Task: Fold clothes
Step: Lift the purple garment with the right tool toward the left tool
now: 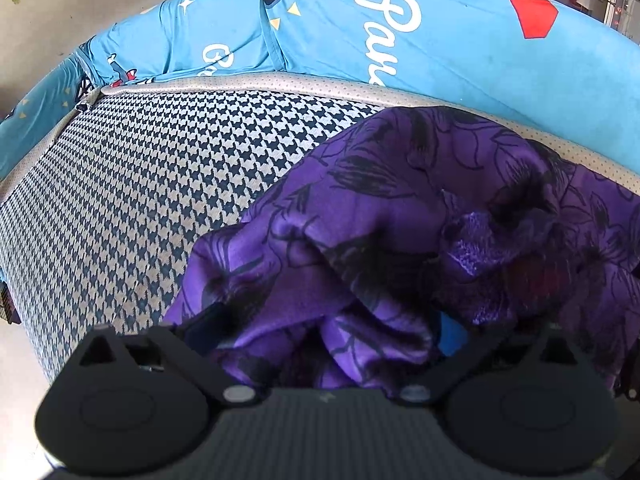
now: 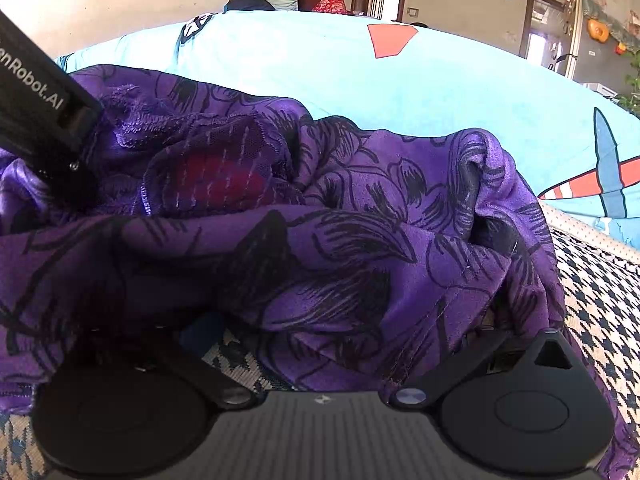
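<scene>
On the houndstooth mattress (image 1: 132, 184), close to its far edge, lies the purple garment (image 1: 400, 216) in a crumpled heap. Its long axis cannot be told, because the cloth is bunched and has no clear direction; a lace part with something red under it (image 2: 224, 184) sits on the top of the heap. Behind the far edge a light blue printed blanket (image 1: 460, 40) rises like a wall.

The left gripper (image 1: 320, 320) is pushed into the heap, and the cloth covers its fingers, so I cannot tell if they are clenched or released. In the right wrist view its black body enters from the upper left corner and its tip goes into the folds. The right gripper (image 2: 320, 332) has its jaws spread fully wide, with cloth draped over and between them; the pads are hidden, and no pinch on the cloth is visible. The near part of the garment is cut off by both camera housings.
</scene>
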Available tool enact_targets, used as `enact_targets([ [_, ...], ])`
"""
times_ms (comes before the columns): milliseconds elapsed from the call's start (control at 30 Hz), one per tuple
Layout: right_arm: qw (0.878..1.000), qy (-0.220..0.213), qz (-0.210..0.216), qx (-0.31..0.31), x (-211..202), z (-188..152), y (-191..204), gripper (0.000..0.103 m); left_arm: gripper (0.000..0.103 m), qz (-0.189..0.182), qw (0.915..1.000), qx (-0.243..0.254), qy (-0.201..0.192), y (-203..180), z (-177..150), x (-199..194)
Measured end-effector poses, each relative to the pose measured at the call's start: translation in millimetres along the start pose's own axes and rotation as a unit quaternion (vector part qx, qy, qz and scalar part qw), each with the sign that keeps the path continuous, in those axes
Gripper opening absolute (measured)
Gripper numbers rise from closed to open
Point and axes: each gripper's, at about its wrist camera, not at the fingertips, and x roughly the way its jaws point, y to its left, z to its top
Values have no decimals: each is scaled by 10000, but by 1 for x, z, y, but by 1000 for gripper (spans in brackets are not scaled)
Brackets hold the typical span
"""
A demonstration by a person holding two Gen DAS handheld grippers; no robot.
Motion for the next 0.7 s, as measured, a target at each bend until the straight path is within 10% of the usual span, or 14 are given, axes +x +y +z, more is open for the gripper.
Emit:
enact_targets([
  [700,10000,-4,-3,1,2,2,4,103,103,-4,10000,39,-13,-2,0,-1],
])
